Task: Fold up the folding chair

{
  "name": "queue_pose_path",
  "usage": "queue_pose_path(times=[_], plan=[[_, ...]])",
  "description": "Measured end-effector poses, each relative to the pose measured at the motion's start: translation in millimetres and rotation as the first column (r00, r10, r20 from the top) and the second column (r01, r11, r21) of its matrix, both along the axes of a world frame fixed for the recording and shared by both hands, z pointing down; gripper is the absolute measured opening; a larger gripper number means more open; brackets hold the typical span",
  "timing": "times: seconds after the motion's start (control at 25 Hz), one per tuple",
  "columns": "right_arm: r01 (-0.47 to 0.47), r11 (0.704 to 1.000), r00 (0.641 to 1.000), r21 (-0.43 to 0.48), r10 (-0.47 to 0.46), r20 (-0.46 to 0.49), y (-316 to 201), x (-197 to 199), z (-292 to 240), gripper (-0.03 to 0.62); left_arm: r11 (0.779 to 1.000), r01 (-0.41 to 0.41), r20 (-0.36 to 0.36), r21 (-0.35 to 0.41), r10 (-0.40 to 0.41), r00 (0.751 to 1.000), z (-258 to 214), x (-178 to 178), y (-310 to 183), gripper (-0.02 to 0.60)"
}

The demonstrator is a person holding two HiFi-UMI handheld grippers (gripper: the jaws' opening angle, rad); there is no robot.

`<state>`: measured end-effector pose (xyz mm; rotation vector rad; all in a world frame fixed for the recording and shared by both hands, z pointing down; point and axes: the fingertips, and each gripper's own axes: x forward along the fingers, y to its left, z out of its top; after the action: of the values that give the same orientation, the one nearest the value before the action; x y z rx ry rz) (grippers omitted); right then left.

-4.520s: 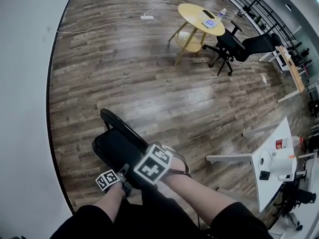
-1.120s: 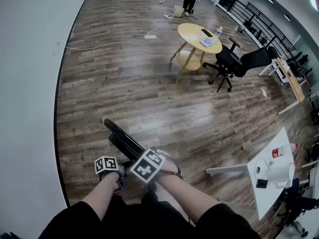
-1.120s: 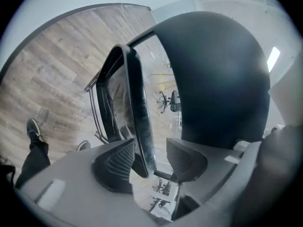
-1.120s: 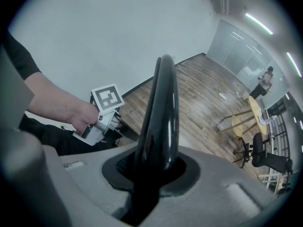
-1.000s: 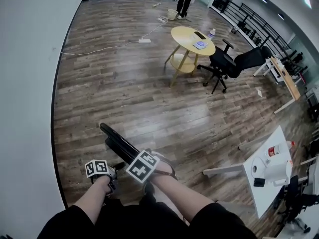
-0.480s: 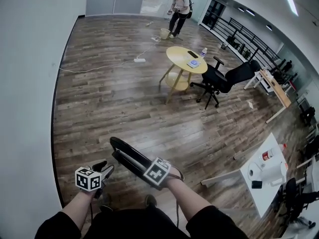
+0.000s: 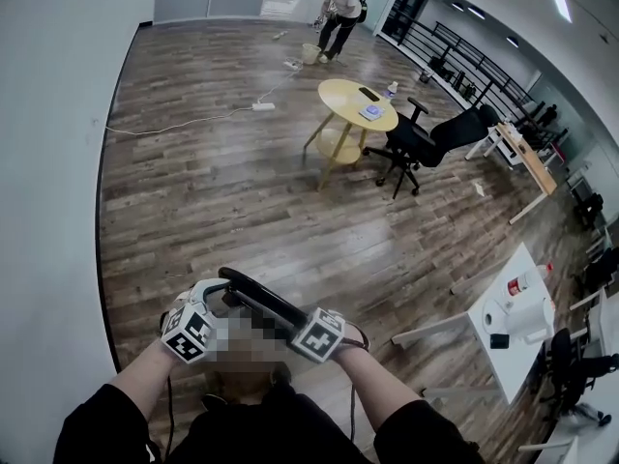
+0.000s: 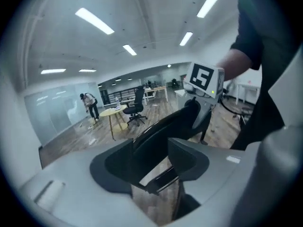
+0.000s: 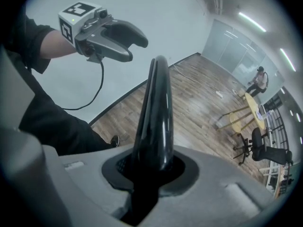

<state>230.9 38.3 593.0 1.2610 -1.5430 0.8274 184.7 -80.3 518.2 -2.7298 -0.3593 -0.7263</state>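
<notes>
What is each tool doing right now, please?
Left tool: open, its jaws just opened wider, nothing between them.
Right tool: closed on the folding chair's top edge.

Wood floor [image 7: 213, 191] w/ round table [image 7: 338, 95], office chair [image 7: 426, 141], power strip [image 7: 263, 106]

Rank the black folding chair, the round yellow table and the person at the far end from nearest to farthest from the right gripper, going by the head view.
1. Folding chair: held by the right gripper itself, bottom centre.
2. Round yellow table: mid-room, up and to the right.
3. Person: far end of the room, at the top edge.
</notes>
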Motion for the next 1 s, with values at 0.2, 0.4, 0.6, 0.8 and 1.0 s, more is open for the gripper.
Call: queue_pose_path(times=[0.2,0.4,0.6,0.8,1.0], plan=[[0.009,1.000,1.000,0.003,-0.009,-0.003,-3,-1,2,0.074,0.913,-0.243,0.112,0.329,0.218,0.970,9,32,23,0.249],[0.023,1.000,1.000,-0.001,-0.023,0.001,-4,-3,7,0.075,0.787,-0.412,0.252,0.460,0.329,0.910,19,48,35,0.252],[0.053,0.999,0.999,-0.008,-0.053,0.004,-6,6,7,0.075,0.630,-0.622,0.475,0.465,0.416,0.776,36,54,40,0.239],[0.097,0.995,0.994,-0.033,-0.096,0.045,-1,2,7,0.084,0.465,-0.800,0.691,0.378,0.433,0.578,67,52,42,0.193],[0.161,0.986,0.986,-0.051,-0.158,0.048,-3,4,8,0.088,0.404,-0.888,0.823,0.219,0.413,0.390,86,49,43,0.094]])
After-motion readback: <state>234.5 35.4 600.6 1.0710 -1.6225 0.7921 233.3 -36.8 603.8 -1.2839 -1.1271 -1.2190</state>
